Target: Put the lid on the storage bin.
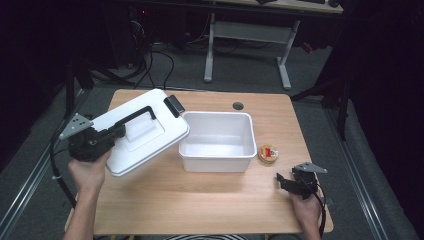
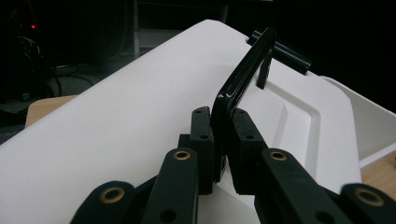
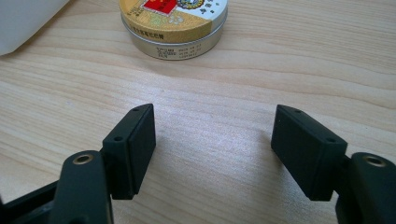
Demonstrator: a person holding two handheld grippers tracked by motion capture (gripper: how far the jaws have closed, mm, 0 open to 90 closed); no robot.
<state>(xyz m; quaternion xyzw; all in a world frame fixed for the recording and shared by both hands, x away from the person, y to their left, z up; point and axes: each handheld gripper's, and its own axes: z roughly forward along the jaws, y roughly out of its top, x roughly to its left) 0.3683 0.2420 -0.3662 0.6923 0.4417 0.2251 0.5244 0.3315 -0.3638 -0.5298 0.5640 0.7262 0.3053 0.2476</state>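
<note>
We have the white lid off the box, held tilted at its left by the left gripper clamped on its black handle, while the right gripper rests wide open and empty near the tin, which we judge still waits to go in.

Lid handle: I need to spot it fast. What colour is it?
Black, against the white lid; the handle shows best in the left gripper view.

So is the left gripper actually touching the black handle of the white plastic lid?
Touching. The left gripper view shows the left gripper with both pads pressed on the black handle of the white lid.
</note>
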